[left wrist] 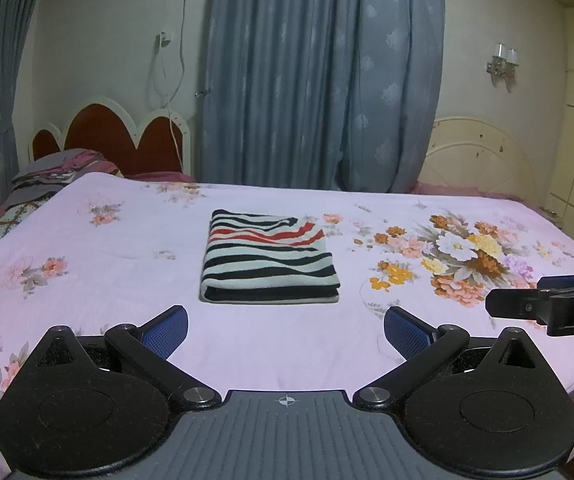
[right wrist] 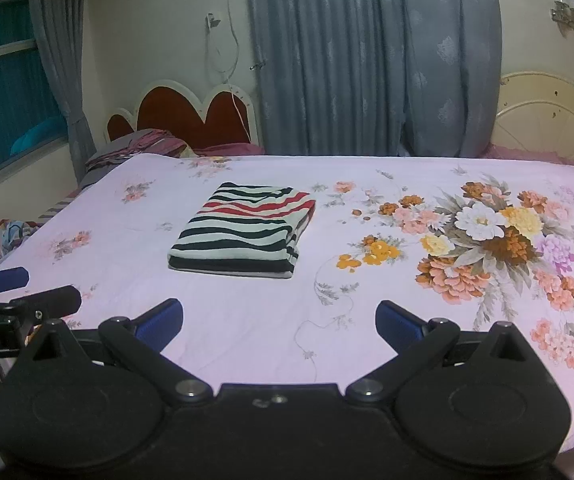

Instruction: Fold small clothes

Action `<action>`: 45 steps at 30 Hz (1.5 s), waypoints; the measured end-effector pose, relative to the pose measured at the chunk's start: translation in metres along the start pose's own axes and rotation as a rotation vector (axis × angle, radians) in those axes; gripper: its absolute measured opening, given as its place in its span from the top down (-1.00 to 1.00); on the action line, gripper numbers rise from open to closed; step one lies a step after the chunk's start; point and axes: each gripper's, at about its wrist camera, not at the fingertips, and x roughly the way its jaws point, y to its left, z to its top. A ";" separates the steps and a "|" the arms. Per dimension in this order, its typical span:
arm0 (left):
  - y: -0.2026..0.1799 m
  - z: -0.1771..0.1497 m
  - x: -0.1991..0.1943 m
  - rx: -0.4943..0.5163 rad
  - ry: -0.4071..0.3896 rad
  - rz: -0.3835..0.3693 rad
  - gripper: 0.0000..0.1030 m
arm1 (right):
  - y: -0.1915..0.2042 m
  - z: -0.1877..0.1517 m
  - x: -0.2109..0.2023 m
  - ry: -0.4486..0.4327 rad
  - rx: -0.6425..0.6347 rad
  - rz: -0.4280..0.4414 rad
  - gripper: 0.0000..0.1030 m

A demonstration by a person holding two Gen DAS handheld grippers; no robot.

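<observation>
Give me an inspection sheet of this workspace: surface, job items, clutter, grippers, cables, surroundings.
Surface: bed with pink floral sheet, smooth.
Job's things: striped garment, folded into a neat rectangle, lying flat mid-bed.
Clutter: rumpled bedding at the far left corner.
Grippers: left gripper open, empty, short of the garment; right gripper open, empty, also clear of it.
Cables: white cord hanging down the wall to the red headboard.
Surroundings: blue curtains, cream headboard, wall lamp.
</observation>
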 end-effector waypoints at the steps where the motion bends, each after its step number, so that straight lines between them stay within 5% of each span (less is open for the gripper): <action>1: 0.000 0.000 0.000 0.002 -0.001 0.000 -0.99 | 0.000 0.000 0.000 -0.001 0.000 0.001 -0.99; 45: 0.006 0.005 0.008 0.008 -0.015 -0.003 -0.99 | 0.002 0.006 0.005 -0.005 -0.014 0.008 -0.99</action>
